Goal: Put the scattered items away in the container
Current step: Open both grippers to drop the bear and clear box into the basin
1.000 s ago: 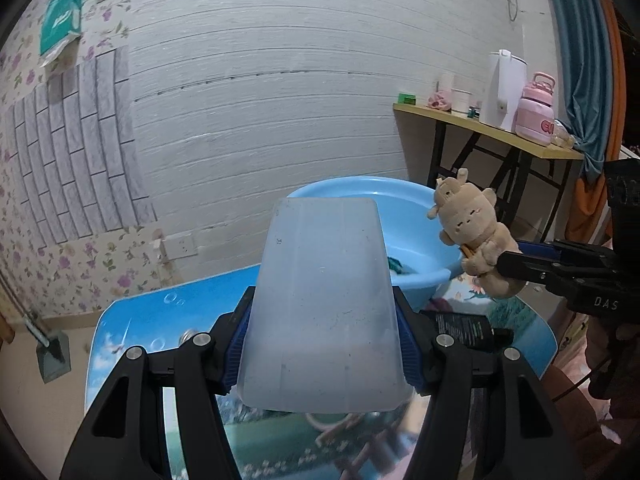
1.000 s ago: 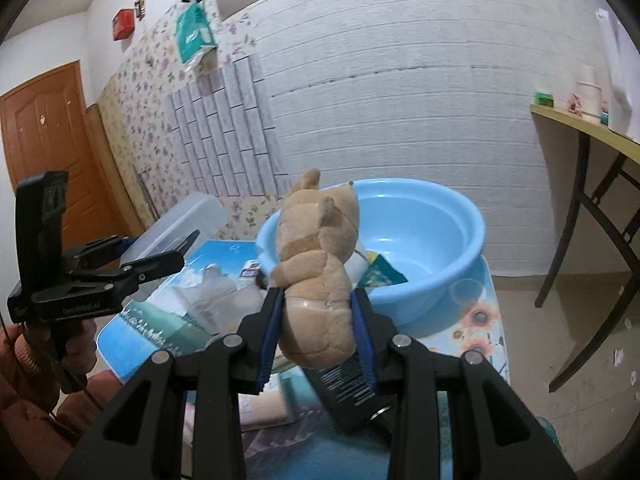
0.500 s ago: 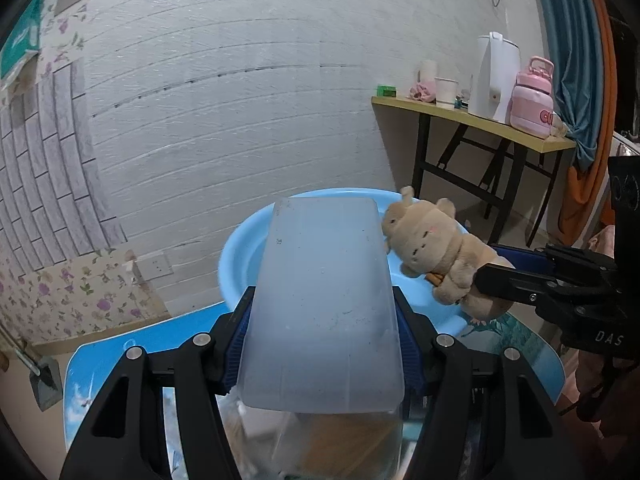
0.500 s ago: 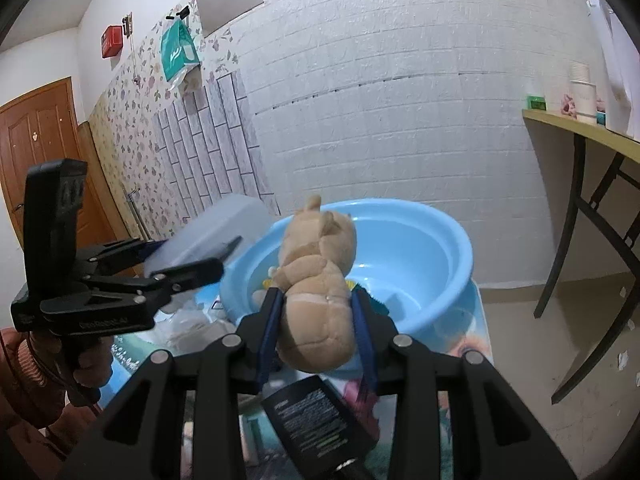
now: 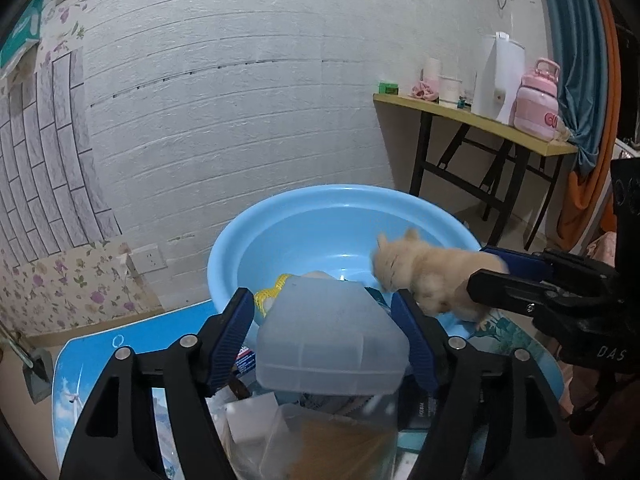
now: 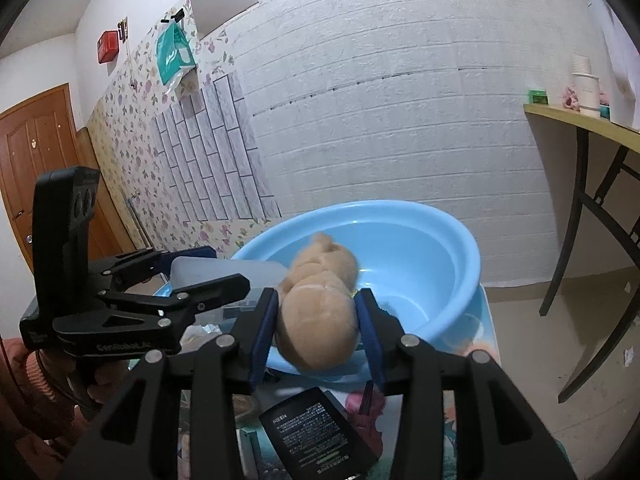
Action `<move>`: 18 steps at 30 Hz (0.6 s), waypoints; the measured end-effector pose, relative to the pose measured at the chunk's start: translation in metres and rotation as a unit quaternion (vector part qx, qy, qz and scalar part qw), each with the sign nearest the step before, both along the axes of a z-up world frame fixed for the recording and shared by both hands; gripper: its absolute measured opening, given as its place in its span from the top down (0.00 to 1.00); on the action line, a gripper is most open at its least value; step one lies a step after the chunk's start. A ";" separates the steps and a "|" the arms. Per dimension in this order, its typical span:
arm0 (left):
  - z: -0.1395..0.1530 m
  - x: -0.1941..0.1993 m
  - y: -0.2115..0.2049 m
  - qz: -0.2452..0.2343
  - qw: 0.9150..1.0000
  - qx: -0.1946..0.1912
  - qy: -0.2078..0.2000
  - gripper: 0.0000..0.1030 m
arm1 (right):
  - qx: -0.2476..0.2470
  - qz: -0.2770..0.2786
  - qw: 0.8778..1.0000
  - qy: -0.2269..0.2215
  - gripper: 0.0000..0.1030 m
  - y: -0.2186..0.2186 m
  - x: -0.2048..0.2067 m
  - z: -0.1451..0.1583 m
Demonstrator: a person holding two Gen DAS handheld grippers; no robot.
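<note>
Closest to the lens in the left wrist view, the left claw [image 5: 324, 336] is pinching a frosted plastic box [image 5: 330, 338] between its blue pads, tipped forward so its far end is hanging over the near rim of the blue basin [image 5: 420, 204]. Under the box some clear packaging [image 5: 280, 432] is lying on the picture-printed tabletop [image 5: 92, 364].

In the right wrist view, the right claw [image 6: 318, 330] is squeezing a tan plush toy [image 6: 320, 300] around its middle, the toy's head pointing out over the basin's inside, a bit blurred. Just below that claw a black package [image 6: 316, 436] with small white print is lying on the tabletop, too tiny to read.

Writing I can actually make out: "DAS" on the body of the right claw as seen from the left view, and something like "GenRobot" on the side of the left claw, partly smeared.

Inside the basin something yellow and knitted-looking [image 5: 272, 290] is sitting near the box's left corner.

Farther back, a white brick wall [image 5: 280, 100], and off to the right a wooden side table [image 5: 460, 110] is carrying a white kettle [image 5: 500, 80], a pink bottle [image 5: 536, 100] with a letter or two I can't read fully, and a cup [image 5: 450, 88]. A brown door [image 6: 36, 160] is standing at far left.
</note>
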State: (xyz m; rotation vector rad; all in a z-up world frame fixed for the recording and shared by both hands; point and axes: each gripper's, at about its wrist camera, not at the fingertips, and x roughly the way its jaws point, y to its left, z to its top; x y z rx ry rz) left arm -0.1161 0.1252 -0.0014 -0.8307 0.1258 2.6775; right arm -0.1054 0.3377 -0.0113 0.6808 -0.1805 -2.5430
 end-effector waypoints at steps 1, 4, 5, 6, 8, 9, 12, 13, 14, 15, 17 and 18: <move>0.002 0.002 -0.001 -0.001 1.000 0.001 0.003 0.30 | 0.000 0.000 1.000 0.000 0.60 -0.001 0.001 0.000; 0.008 0.013 -0.002 -0.002 1.000 -0.001 0.015 0.30 | 0.001 0.003 1.000 0.002 0.60 -0.002 0.006 0.004; 0.009 0.016 -0.003 -0.002 1.000 -0.001 0.018 0.30 | 0.004 0.004 1.000 0.005 0.60 -0.004 0.008 0.006; 0.011 0.021 -0.005 0.000 1.000 0.000 0.022 0.30 | 0.007 0.006 1.000 0.007 0.60 -0.006 0.011 0.007; 0.015 0.028 -0.011 0.003 1.000 0.004 0.028 0.30 | 0.014 0.009 1.000 0.010 0.60 -0.010 0.016 0.011; 0.017 0.032 -0.014 0.005 0.999 0.009 0.031 0.30 | 0.015 0.010 1.000 0.010 0.60 -0.011 0.018 0.012; 0.021 0.044 -0.024 0.013 0.999 0.014 0.037 0.27 | 0.019 0.019 1.000 0.015 0.60 -0.020 0.028 0.017; 0.021 0.048 -0.026 0.015 0.999 0.014 0.039 0.25 | 0.022 0.023 0.999 0.016 0.60 -0.024 0.031 0.018; 0.021 0.051 -0.029 0.018 0.999 0.014 0.041 0.25 | 0.024 0.027 0.999 0.017 0.60 -0.027 0.033 0.019; 0.021 0.056 -0.033 0.022 0.999 0.014 0.041 0.25 | 0.029 0.035 0.999 0.017 0.60 -0.033 0.036 0.020; 0.020 0.062 -0.040 0.027 0.999 0.014 0.039 0.24 | 0.036 0.043 0.998 0.018 0.59 -0.041 0.040 0.019; 0.018 0.066 -0.044 0.030 0.999 0.014 0.038 0.23 | 0.039 0.048 0.998 0.019 0.59 -0.045 0.042 0.019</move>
